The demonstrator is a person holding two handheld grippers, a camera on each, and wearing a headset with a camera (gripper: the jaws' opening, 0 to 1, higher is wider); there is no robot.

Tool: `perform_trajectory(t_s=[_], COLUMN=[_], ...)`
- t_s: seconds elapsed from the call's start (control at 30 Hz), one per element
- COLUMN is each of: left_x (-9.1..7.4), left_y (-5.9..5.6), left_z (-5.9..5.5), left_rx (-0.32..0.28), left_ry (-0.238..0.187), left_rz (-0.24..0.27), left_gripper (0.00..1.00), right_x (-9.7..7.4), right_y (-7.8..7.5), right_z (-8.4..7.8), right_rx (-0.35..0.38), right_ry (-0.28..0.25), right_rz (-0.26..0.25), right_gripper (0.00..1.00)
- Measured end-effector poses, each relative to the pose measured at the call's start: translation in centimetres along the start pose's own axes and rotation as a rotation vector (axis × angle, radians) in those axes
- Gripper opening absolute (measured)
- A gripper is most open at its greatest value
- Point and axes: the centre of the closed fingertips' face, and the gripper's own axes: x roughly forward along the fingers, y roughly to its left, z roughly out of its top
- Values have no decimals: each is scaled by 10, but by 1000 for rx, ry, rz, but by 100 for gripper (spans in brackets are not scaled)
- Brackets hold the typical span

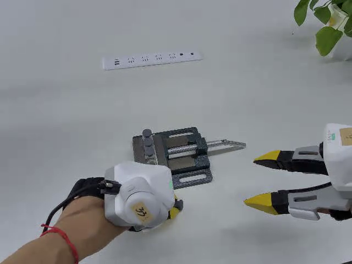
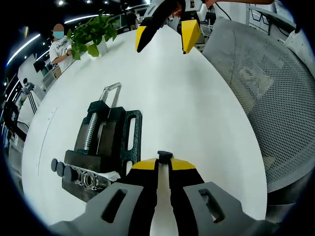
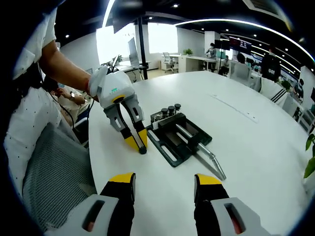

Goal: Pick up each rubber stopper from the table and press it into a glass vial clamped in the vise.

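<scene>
Black rubber shows at the very tips of the left gripper [image 2: 164, 166]: a small stopper [image 2: 165, 156] is pinched there, the yellow-tipped jaws drawn almost together on it, with its top standing proud of them. Held by its lower part like that, I judge the stopper would need turning over or regripping before it could go into a vial neck.

In the right gripper view this gripper slants down, with its tips just beside the near corner of the vise [image 1: 181, 157], close to the white table [image 1: 82, 110].

Glass vials [image 2: 91, 180] lie in a row at one end of the vise, clamped so that they cannot roll or tip under a push. Three dark stoppers [image 2: 61, 168] sit at the far end of that row, seemingly already seated. At least one vial mouth nearer the gripper looks open (the glass is too small and glary to be sure).

Off to the side, well apart from the vise, the right gripper [image 3: 166, 183] hangs above the table with its jaws spread wide and nothing between them. My reading is that it waits there, out of the left one's way.

Beyond the vise lies a white power strip [image 1: 151, 59], with the leaves of a plant [image 1: 324, 27] at the table's far corner.
</scene>
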Motion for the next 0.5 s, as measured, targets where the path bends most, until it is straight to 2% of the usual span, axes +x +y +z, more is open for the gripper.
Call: perform_trajectory(t_s=[0.2,0.27,0.33,0.37,0.43,0.5], left_x=[-3,-8,-13,-17,-23,-32], left_y=[-1,-1,-1,-2,1,0], left_z=[1,5,11,16,19,27], left_rx=[-49,-94,-128,-164,-205,-223], left_ry=[-7,-25,-50,-68,-89,-114], left_rz=[3,7,13,15,25,28], left_gripper=[4,4,4,4,4,4], right_x=[2,2,2,2,3,3], right_y=[5,7,9,10,14,18], right_z=[7,11,13,16,22,29], right_rx=[-8,-11,-22,-27,-31,-44], right_ry=[-22,-36,-38,-46,-60,-71], right_rz=[14,19,29,34,46,55], right_gripper=[47,51,51,52,53,53])
